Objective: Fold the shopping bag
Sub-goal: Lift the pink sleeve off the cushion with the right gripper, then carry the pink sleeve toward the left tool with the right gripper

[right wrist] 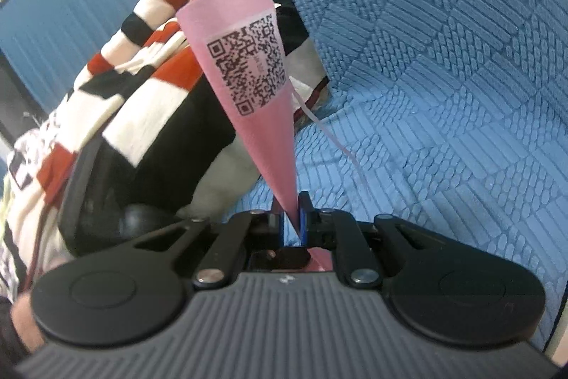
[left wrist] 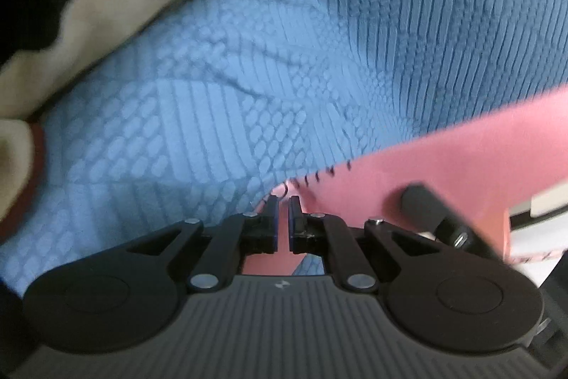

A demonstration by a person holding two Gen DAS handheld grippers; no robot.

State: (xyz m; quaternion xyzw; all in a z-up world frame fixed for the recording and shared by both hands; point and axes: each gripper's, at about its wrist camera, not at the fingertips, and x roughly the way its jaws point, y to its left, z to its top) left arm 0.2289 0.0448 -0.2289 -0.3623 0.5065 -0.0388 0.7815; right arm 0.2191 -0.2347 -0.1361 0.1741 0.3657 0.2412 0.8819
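While the left gripper (left wrist: 283, 201) pinches a stitched edge of the thin pink fabric shopping bag (left wrist: 426, 166) and the right gripper (right wrist: 291, 201) clamps another raised part over the blue quilted bedspread (right wrist: 443, 95), folding seems barely begun, no crease yet visible

The shopping bag (right wrist: 248, 66) stands up over the bedspread (right wrist: 443, 130), a striped garment (right wrist: 142, 87) seemingly left.
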